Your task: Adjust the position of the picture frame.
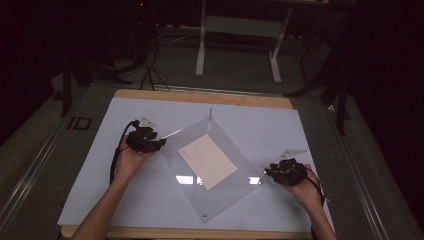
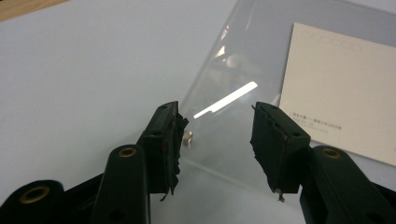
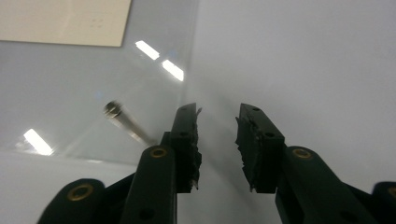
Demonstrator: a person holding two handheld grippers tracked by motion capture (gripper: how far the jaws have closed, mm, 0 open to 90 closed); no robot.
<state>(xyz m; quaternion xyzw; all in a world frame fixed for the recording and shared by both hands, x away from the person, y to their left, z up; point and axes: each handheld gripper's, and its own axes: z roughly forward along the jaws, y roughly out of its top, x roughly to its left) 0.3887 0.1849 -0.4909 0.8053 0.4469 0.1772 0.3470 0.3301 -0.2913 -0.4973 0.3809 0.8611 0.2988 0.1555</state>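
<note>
Nearest the high camera, two bare forearms reach in from the bottom edge, each hand carrying a hand-held gripper. Between them a clear acrylic sheet (image 1: 212,167) lies turned like a diamond on the white worktop (image 1: 100,175), raised slightly on small metal standoffs (image 3: 122,119) at its corners, with a cream card (image 1: 207,161) under or on its middle. The left hand-held gripper (image 2: 217,135) sits at the sheet's left corner, jaws spread wide to either side of that corner and not touching it, one standoff just beside the left jaw. The right hand-held gripper (image 3: 218,135) is likewise parted at the right corner, astride the edge. Opposite corners probably suit a level two-handed lift of the sheet.
</note>
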